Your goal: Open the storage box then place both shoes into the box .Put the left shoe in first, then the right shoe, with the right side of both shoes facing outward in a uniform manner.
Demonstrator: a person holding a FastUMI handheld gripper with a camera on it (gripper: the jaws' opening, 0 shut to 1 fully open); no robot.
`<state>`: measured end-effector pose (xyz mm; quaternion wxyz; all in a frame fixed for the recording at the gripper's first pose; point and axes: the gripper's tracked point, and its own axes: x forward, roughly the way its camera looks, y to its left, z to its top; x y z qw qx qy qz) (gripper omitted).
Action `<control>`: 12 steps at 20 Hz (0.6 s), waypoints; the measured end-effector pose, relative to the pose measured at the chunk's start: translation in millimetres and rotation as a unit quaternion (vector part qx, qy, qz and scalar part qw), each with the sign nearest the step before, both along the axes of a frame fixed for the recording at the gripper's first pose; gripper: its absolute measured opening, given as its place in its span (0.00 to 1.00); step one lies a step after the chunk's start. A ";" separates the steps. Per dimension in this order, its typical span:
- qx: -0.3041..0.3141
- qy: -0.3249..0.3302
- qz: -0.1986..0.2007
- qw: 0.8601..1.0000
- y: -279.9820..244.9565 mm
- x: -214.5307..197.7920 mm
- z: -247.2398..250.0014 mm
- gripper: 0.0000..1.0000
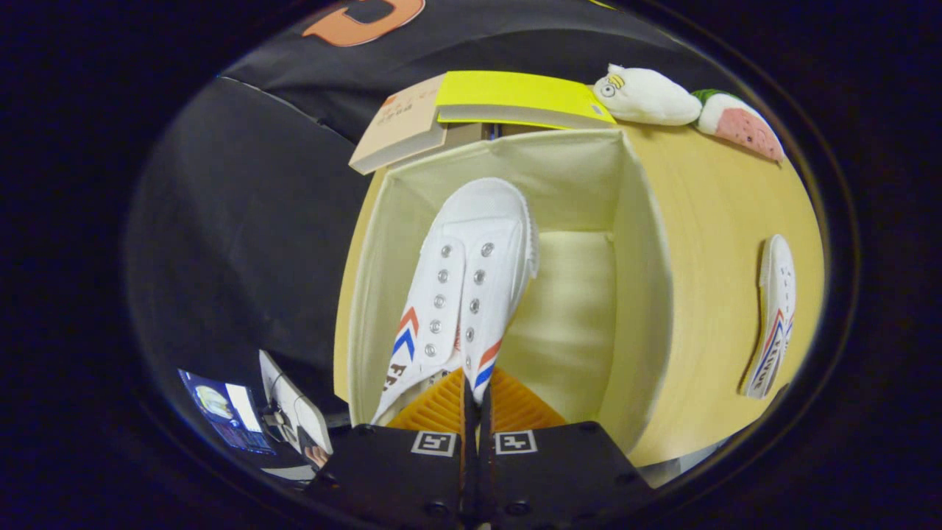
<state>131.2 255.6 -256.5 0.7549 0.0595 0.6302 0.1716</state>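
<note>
Gripper view: the gripper (475, 408) is clamped together on the heel end of a white shoe (460, 294), held toe-down inside the open storage box (640, 294). Second shoe (774, 316) lies on the table (706, 243) beside the box. Two books (478, 110) and soft toys (688, 107) sit beyond the box.

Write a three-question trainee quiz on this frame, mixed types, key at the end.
1. True or false: the gripper is shut on a shoe hanging toe-first into the open box.
2. Where is the other shoe? A) in the box B) on the table beside the box C) on the books
3. Fill in: beyond the box lie two ___ and two plush toys.

Key: 1 true; 2 B; 3 books
</note>
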 end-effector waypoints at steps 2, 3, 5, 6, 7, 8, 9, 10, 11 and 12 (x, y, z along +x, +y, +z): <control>-0.014 0.018 0.001 1.000 6.6 3.9 -18.1 0.06; -0.011 0.027 -0.001 1.000 9.9 0.4 -19.6 0.06; -0.009 0.041 -0.002 0.999 12.3 -2.0 -25.2 0.06; -0.017 0.046 -0.002 0.999 11.2 -3.5 -28.3 0.06; -0.021 0.048 0.000 0.999 14.7 -2.1 -29.4 0.06; -0.025 0.051 0.003 0.998 16.8 -4.0 -29.3 0.06; -0.026 0.055 0.007 0.998 16.3 -4.5 -29.3 0.06; -0.025 0.059 0.009 0.998 15.4 -4.7 -27.7 0.07; -0.020 0.061 0.008 0.998 16.1 -4.4 -26.9 0.07; -0.007 0.057 0.008 0.998 17.8 -4.8 -19.1 0.10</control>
